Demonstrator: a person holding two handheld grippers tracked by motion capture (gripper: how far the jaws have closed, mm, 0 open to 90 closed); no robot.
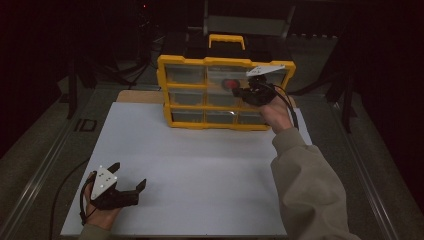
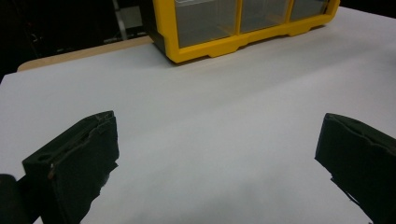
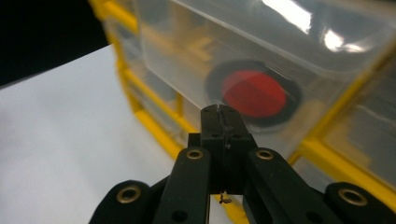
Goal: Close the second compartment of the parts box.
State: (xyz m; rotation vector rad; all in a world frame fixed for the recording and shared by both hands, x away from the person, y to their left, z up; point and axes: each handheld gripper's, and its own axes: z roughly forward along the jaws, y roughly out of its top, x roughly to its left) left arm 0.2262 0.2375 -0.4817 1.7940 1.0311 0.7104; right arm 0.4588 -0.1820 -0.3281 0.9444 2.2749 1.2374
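Note:
A yellow organizer point(image 1: 164, 85) with clear drawers stands upright at the far middle of the white tabletop point(image 1: 200, 170). One clear drawer point(image 3: 187, 56) in its middle column sticks out and holds a red disc point(image 3: 254, 93) in a black ring. My right gripper point(image 3: 222, 112) is shut, its tips right at that drawer's lower front edge; whether a lip is pinched between them is hidden. In the high view the right gripper point(image 1: 241, 92) is in front of the red disc point(image 1: 231, 82). My left gripper point(image 1: 130, 175) rests at the near left, open and holding nothing, and the left gripper point(image 2: 215, 140) faces the organizer point(image 2: 205, 49).
A yellow carry handle point(image 1: 226, 39) on a dark case sits behind the organizer. A strip of bare wood point(image 1: 140, 96) shows at the far left edge of the white top. Metal rails point(image 1: 45, 165) run along both sides, and the surroundings are dark.

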